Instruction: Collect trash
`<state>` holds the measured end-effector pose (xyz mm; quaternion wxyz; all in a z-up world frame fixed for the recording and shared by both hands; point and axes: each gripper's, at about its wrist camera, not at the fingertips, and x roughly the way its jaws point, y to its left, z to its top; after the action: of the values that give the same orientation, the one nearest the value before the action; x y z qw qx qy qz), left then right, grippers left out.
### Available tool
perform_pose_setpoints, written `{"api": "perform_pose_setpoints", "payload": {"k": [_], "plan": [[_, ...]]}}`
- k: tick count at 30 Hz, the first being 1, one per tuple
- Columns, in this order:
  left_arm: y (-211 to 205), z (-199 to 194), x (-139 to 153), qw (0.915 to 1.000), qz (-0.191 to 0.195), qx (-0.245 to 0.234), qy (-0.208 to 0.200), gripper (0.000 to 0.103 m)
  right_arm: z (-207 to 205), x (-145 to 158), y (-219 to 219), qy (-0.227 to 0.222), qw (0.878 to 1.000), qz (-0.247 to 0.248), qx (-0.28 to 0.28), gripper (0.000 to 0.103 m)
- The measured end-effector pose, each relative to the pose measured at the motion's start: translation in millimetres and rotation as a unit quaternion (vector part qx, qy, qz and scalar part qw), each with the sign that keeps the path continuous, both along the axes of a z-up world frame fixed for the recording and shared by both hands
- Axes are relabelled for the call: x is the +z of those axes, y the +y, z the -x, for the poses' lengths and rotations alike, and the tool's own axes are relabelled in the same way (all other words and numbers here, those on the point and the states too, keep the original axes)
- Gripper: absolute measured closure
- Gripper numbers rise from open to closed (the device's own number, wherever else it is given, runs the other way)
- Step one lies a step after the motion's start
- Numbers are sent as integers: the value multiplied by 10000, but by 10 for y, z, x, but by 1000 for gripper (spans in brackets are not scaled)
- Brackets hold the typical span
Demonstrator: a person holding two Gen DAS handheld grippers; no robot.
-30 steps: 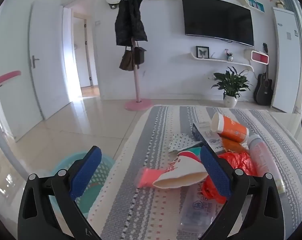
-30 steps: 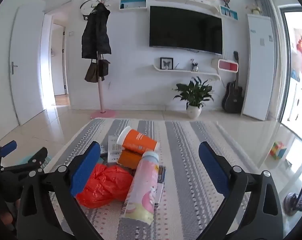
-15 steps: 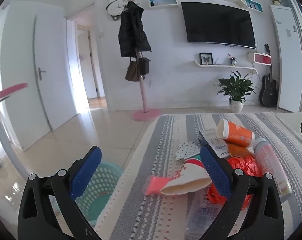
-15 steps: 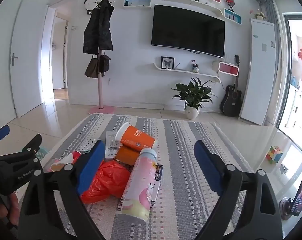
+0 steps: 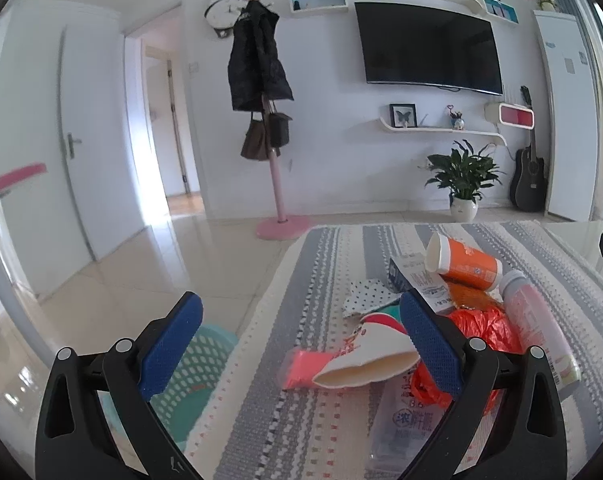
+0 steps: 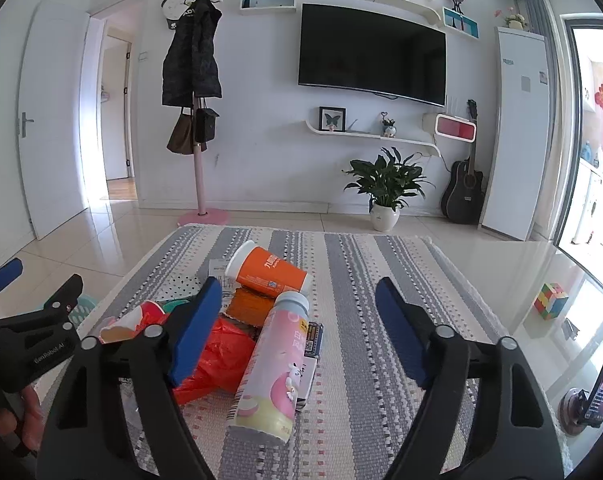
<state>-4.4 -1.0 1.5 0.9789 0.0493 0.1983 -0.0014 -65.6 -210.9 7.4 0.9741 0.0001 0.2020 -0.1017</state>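
Right wrist view is showing the right claw [image 6: 297, 320] hovering over the striped desk [image 6: 365, 264], its jaws closing with the pink bottle [image 6: 275, 364] lying between them, though the blue pads are not yet pressing on it. The trash is sitting in one heap at the near left part of the desk: an orange cup [image 6: 267, 270] is lying on its side at the far end, resting on an orange packet [image 6: 251, 308], and a crumpled red bag [image 6: 217, 360] is lying just beside the bottle, on its left. Over on the left wrist view, the left claw [image 5: 299, 332] is hanging wide open and holding nothing, with a tipped white paper cup [image 5: 367, 362] lying low between its fingers. A teal basket [image 5: 189, 364] is standing on the floor beside the desk's left edge, partly hidden behind the left finger.
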Motion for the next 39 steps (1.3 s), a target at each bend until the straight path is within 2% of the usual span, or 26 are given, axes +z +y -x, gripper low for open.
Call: {"api": "perform_pose_setpoints", "payload": {"k": [6, 10, 20, 23, 39], "plan": [[112, -67, -13, 9991, 373, -49, 212, 7, 2, -2, -42, 26, 10000, -64, 6, 35], [142, -85, -23, 9984, 489, -65, 260, 7, 13, 9, -56, 35, 10000, -65, 36, 35], [97, -70, -12, 9985, 467, -160, 250, 7, 51, 41, -90, 102, 9999, -107, 15, 36], [81, -59, -10, 9987, 429, -150, 215, 7, 73, 73, -86, 84, 9999, -73, 16, 43], [80, -50, 11, 9981, 495, -239, 270, 7, 52, 24, -126, 184, 9996, -224, 71, 43]]}}
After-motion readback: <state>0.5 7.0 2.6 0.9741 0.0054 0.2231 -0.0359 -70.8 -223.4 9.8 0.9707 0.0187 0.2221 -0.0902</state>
